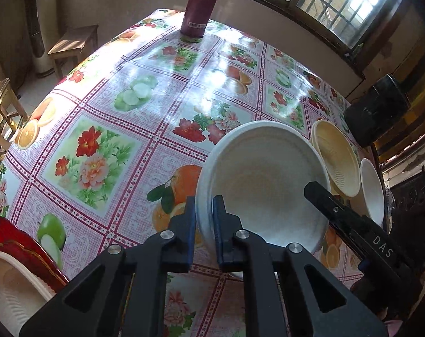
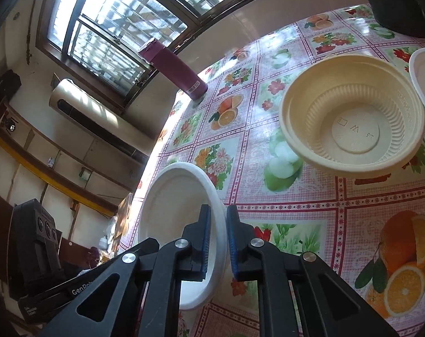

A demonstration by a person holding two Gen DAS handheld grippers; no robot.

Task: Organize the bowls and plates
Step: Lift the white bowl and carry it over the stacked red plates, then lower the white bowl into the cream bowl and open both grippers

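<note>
Between both tongs: white plate (image 1: pixel 264 185), tilted, lifted clear of the worktop (image 1: pixel 133 129) at the near edge. Left tongs (image 1: pixel 204 233) clamped shut on the rim at one side, blue pads pinching the edge. Right tongs (image 2: pixel 218 241) clamped shut on the opposite rim; black finger of it visible over the plate's far side from the left wrist view. Looks like a two-handed carry, probably toward a stack.

Just beyond the plate: cream ribbed bowl (image 2: pixel 352 118), upright on the floral cloth. Another white bowl (image 2: pixel 424 84) touching or just beside it on the far side, cut off by the frame, so contact unclear. Third pale ribbed dish (image 1: pixel 13 286) at the lower left corner of the left view, sitting on something red (image 1: pixel 24 250). Maroon bottle (image 1: pixel 202 2) standing at the far worktop edge, well apart from everything else.

Risks from here:
- Thin rim grip on both sides only. Any pull apart or mismatch between the two hands likely flexes the plate or pops one rim out of the pads.
- Plate already tilted; more roll on either wrist could twist it free.
- Cream bowl close to the plate's leading edge. Low swing toward it could clip the rim and shove it into the white bowl beside it.
- Light disposable ware on glossy cloth: probably slides easily if bumped.
</note>
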